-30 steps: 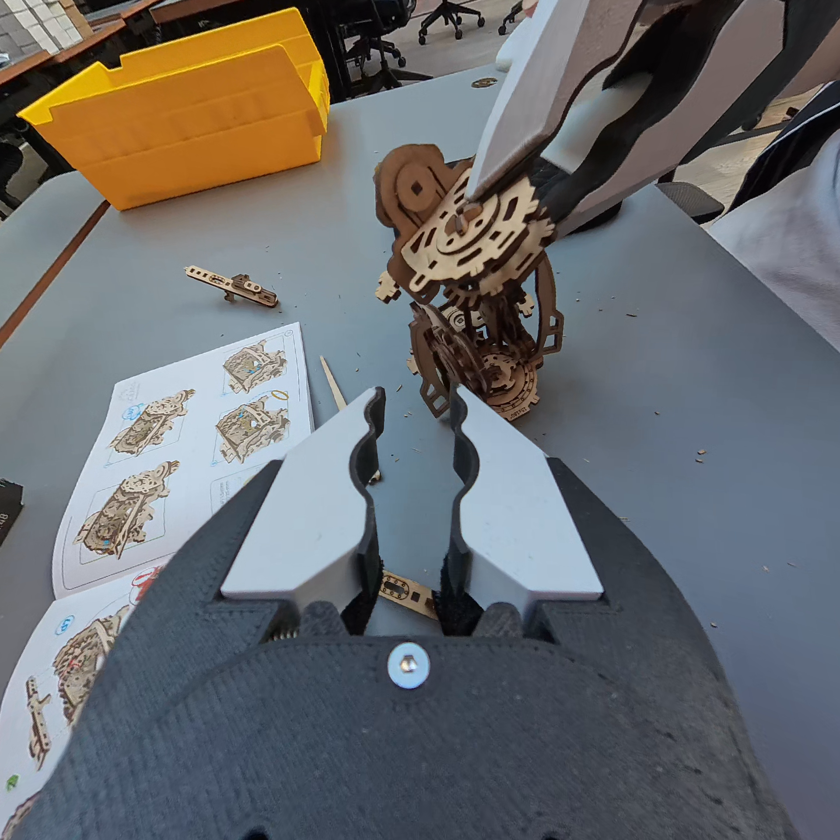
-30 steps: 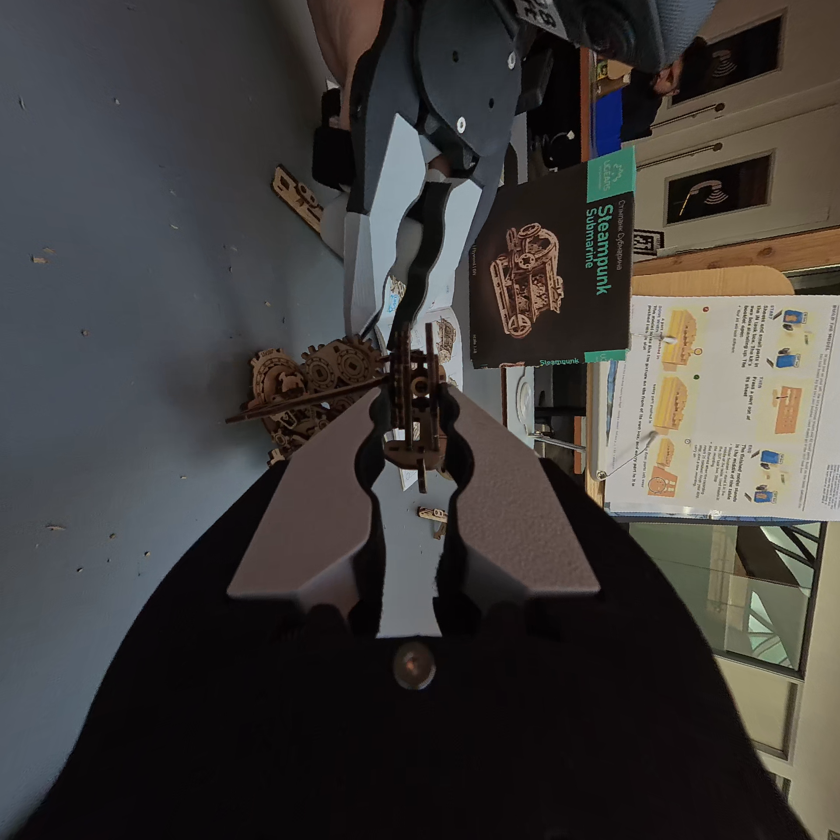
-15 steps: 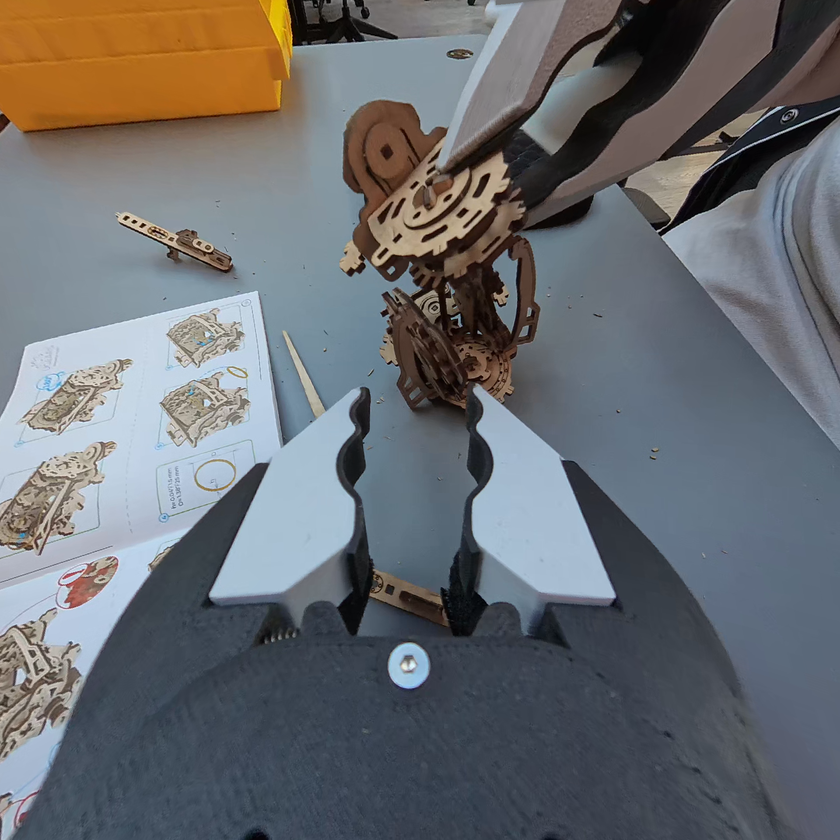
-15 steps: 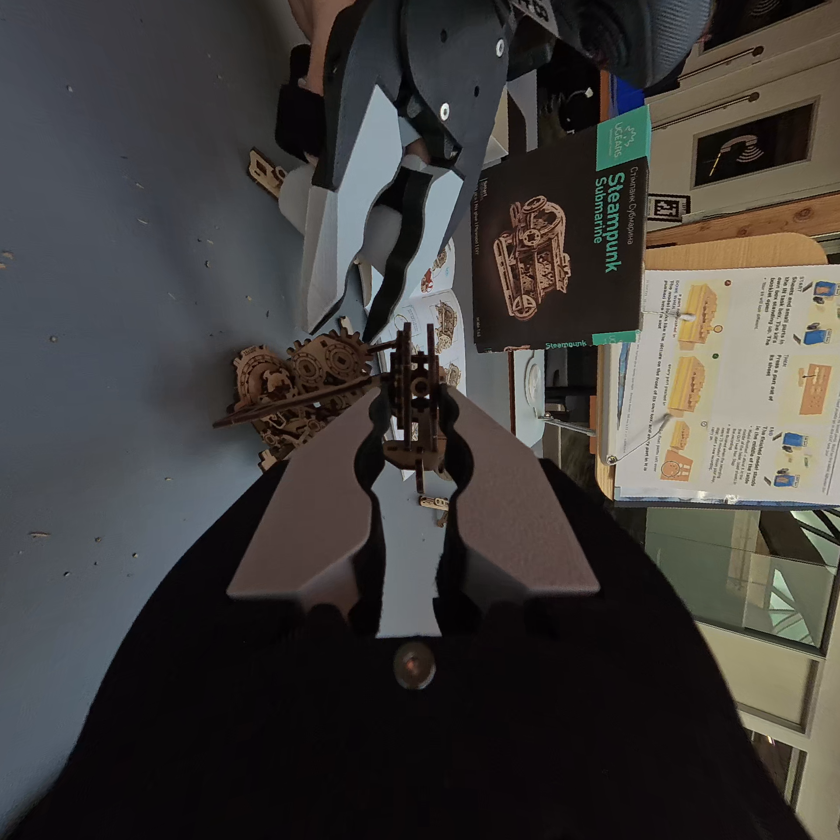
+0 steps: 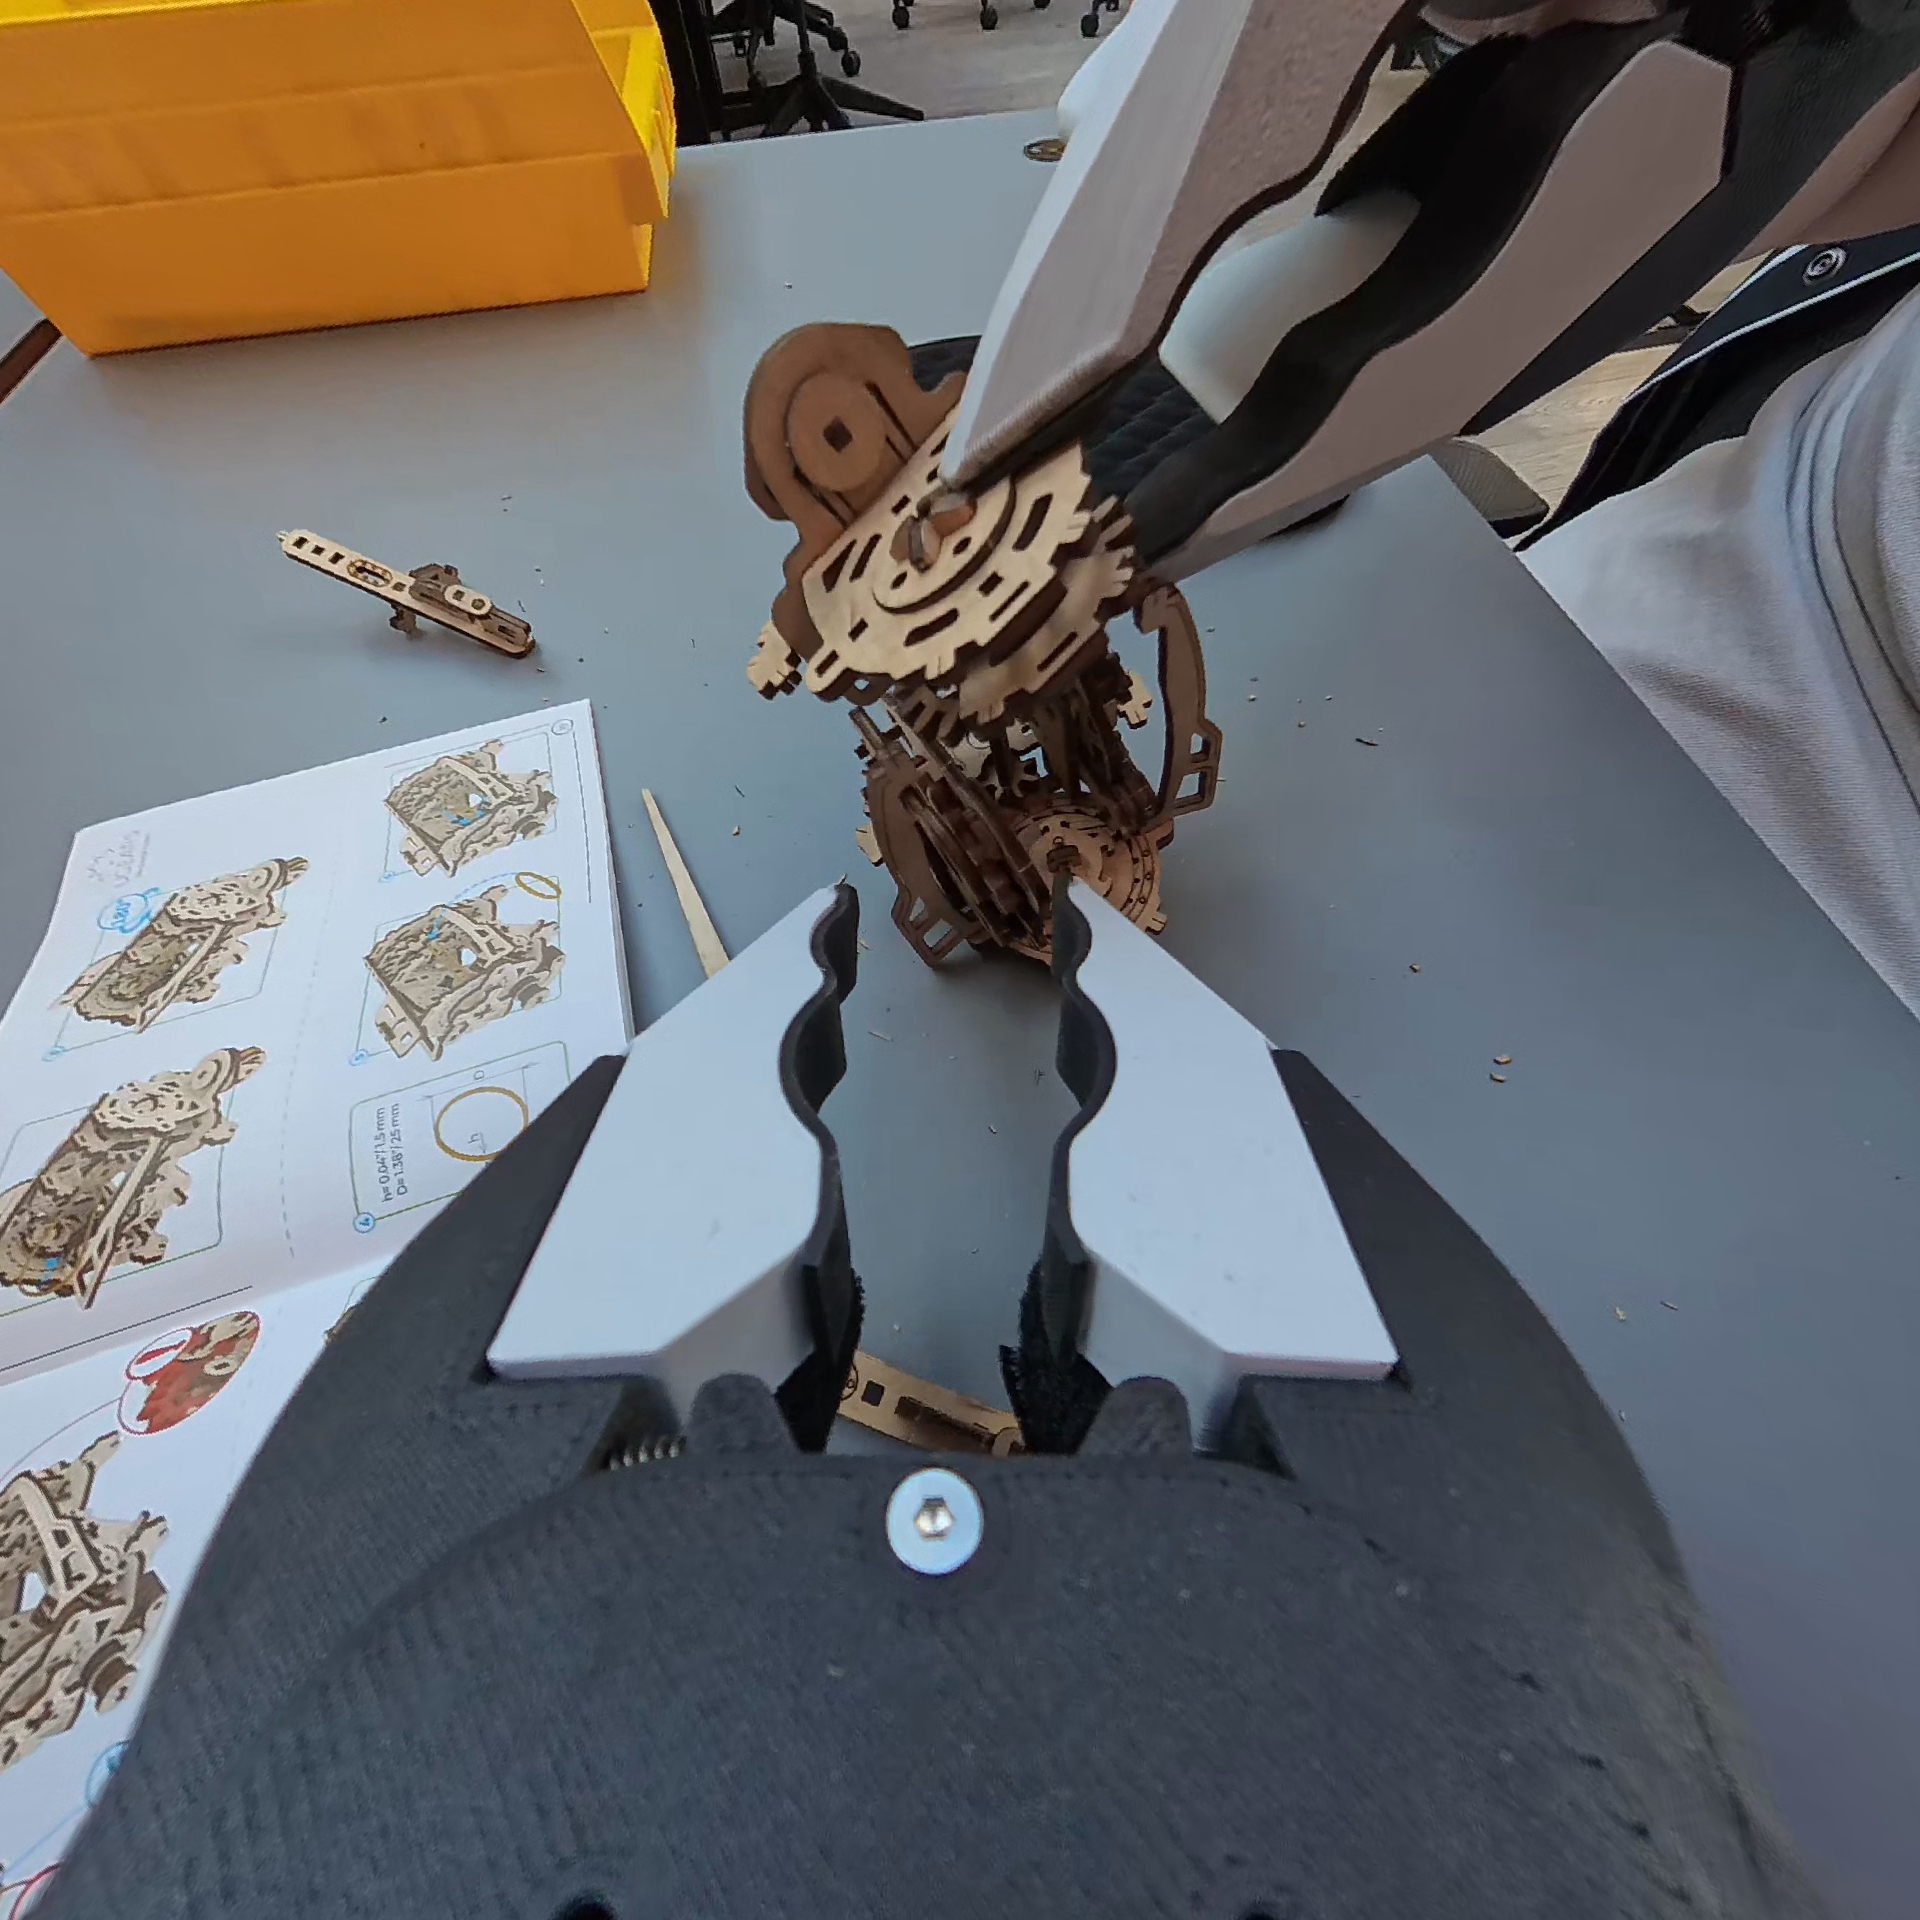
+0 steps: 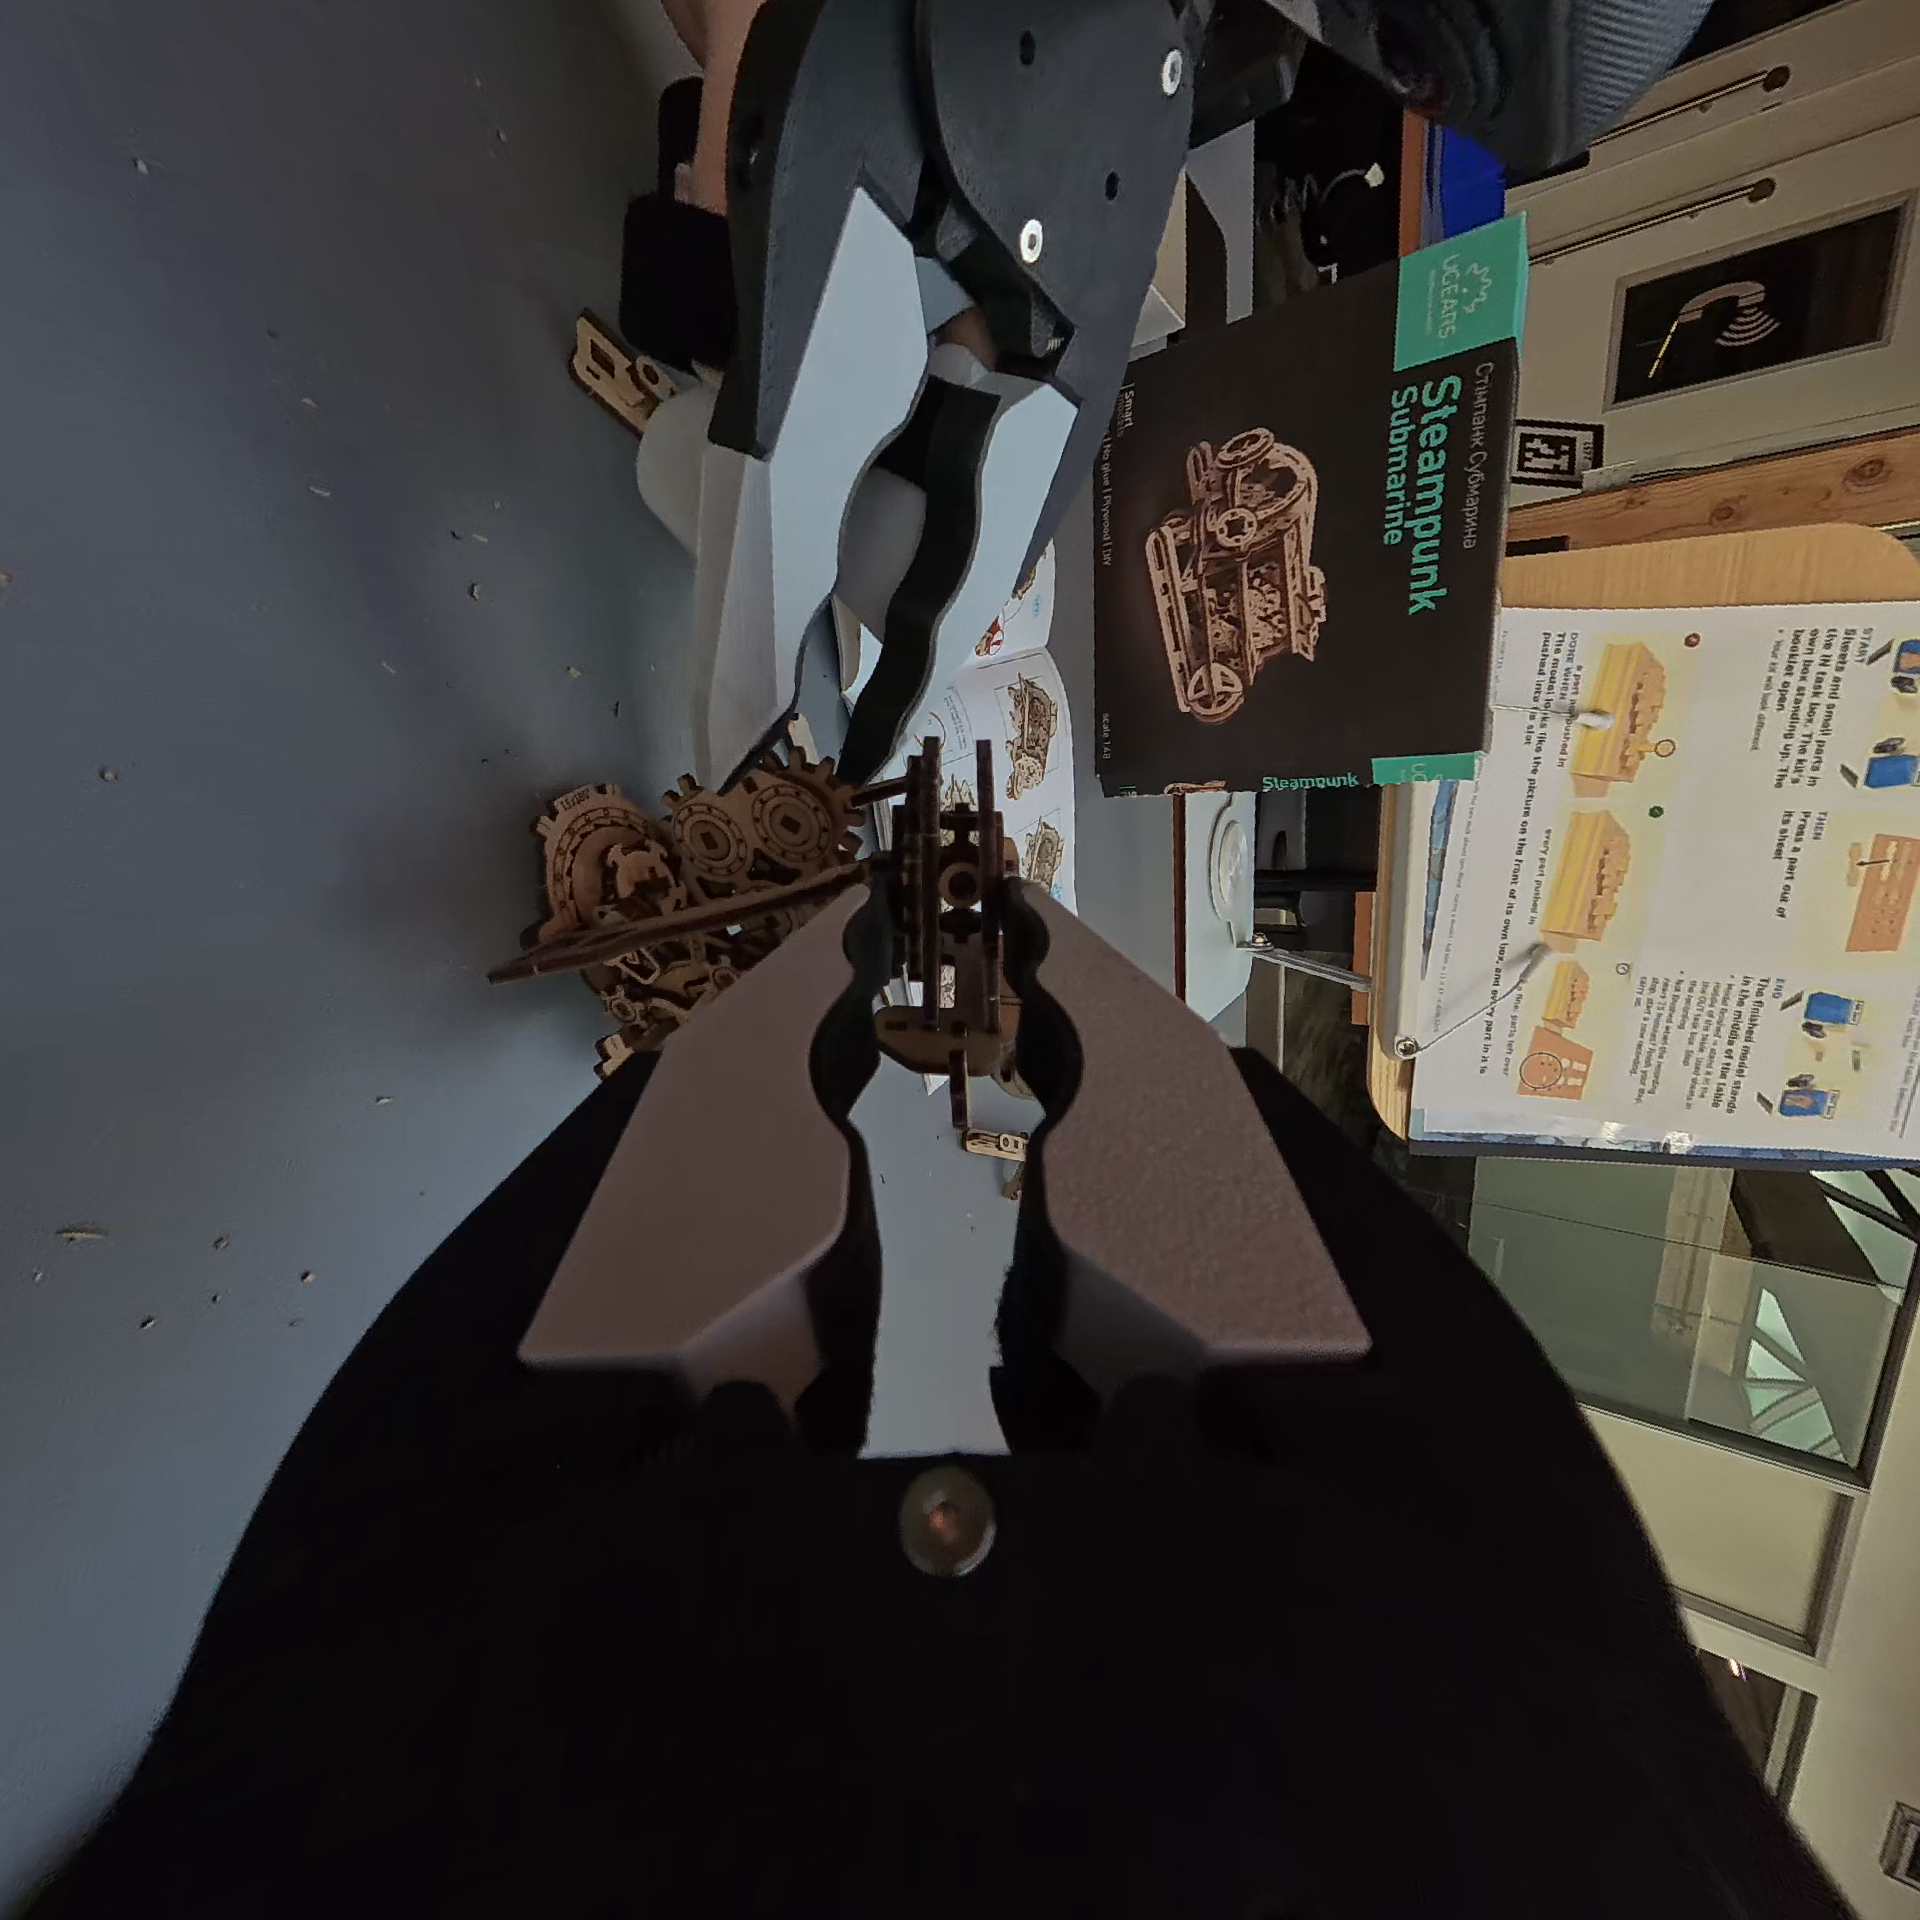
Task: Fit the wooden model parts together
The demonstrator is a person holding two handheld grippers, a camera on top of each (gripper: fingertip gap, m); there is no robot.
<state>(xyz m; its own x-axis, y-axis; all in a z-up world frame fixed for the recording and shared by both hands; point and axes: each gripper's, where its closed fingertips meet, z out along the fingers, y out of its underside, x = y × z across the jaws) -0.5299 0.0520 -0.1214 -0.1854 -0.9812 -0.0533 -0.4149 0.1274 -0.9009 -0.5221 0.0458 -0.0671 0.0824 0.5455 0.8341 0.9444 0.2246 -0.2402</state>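
Right gripper (image 6: 940,914): fingers pinch the upper end of the wooden model (image 5: 977,665), which stands tilted on the grey bench (image 5: 1455,1039) near its middle, lower gear end resting on the surface. Left gripper (image 5: 951,914): fingers spread, empty, tips just beside the model's base; whether the right-hand tip touches the lower gear disc cannot be told from the left wrist view. A curved wooden strip (image 5: 914,1408) lies on the bench under the left gripper. A thin wooden stick (image 5: 681,883) lies beside the open instruction booklet (image 5: 312,987), towards the left edge. A small wooden part (image 5: 410,594) lies farther back. Yellow bin (image 5: 312,166) at the far left corner. Kit box (image 6: 1304,540) stands upright beyond the booklet.
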